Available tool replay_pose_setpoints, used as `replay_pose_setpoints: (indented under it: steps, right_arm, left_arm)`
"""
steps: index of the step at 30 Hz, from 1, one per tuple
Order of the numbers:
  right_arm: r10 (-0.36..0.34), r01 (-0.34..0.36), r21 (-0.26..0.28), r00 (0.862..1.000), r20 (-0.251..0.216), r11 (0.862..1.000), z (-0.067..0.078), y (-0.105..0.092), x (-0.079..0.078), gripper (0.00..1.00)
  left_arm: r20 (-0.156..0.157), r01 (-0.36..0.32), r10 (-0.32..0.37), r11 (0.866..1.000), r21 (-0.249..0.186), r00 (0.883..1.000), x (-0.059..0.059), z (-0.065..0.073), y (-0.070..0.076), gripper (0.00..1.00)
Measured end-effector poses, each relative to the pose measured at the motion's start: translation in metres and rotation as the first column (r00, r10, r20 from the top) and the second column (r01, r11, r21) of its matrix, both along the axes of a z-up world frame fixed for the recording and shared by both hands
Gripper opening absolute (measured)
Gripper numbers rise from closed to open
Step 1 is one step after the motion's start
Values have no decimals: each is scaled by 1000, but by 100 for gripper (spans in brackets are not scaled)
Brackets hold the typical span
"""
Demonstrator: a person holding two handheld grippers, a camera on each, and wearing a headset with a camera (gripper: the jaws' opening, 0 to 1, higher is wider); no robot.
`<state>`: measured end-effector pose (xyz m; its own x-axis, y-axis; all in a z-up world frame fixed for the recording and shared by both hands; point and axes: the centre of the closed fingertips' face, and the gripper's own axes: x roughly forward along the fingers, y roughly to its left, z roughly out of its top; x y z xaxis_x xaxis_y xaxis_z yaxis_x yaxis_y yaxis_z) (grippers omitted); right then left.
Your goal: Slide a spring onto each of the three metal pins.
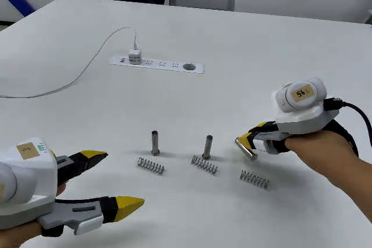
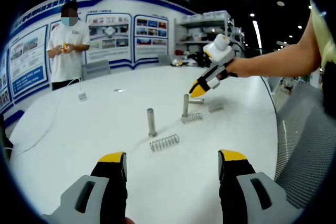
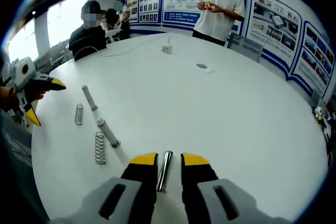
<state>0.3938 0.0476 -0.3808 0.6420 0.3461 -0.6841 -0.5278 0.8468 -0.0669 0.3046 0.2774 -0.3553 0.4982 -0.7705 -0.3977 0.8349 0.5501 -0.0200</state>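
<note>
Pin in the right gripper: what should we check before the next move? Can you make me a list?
1. The pin sits tight in the right gripper: ok.
2. That pin is upright: not ok, it slants.
3. Its tip touches the table: cannot tell.
4. The other two pins stand upright: ok.
5. The three springs lie loose, none on a pin: ok.
6. The left gripper is open and empty: ok.
</note>
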Motion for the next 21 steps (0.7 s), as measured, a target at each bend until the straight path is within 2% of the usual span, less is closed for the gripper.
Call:
replay_pose_setpoints:
  steps: [8,21]
  right_arm:
    - [-28,27,-19,999,-43,999,-13,3,4,15]
    - [-54,53,-16,996,-76,998,-23,2,7,10]
  left_arm:
    - [-2,1,-1,1000,-2,1000,0,-1,-1,72]
    - [-10,-7,7,1000,-1,1000,1,-4,2,71]
